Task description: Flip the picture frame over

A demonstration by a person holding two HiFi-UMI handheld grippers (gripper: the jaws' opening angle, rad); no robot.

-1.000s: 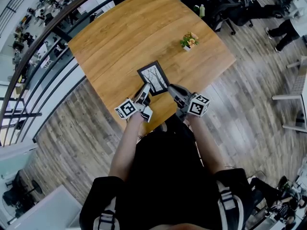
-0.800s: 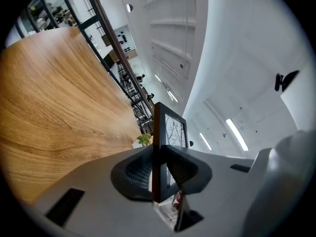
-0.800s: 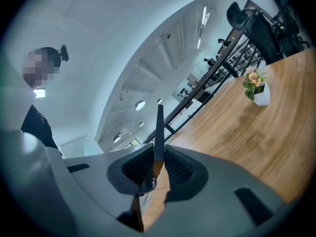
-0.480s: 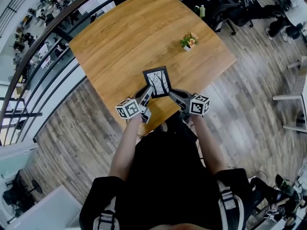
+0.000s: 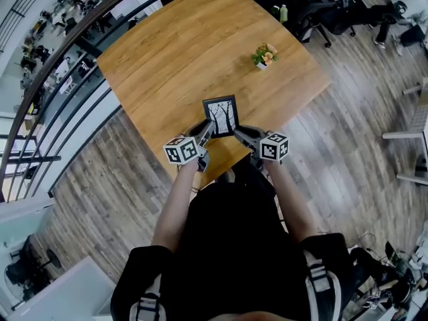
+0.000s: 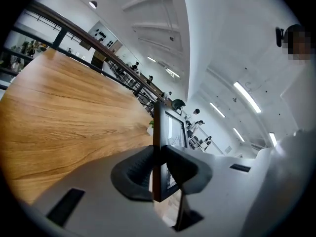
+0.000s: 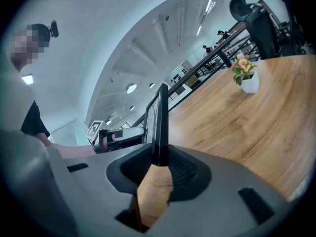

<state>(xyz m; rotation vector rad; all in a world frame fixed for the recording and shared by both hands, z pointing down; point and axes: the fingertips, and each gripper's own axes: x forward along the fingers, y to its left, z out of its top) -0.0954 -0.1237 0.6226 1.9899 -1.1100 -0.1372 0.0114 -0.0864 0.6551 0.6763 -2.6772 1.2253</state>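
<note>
Head view has the picture frame (image 5: 221, 116) tipped up near the front edge of the wooden tabletop (image 5: 174, 52), with its tree-branch print facing back at the person and a claw pinching it from each side. Left claw (image 5: 204, 132) has the lower left edge, right claw (image 5: 239, 132) the lower right.

Left gripper view: the frame's black edge stands upright between the two dark pads, both pressing on it, so that's a solid pinch. Right gripper view is the same story from the other side, with the thin edge clamped between the pads. Those jaws have just been easing open a hair, but the frame is between them and the pads are on it.

Can't tell whether the frame's bottom edge touches the wood or hangs just above it. A little potted plant (image 5: 263, 57) with orange flowers sits well apart — further back, on the right side of the tabletop.
</note>
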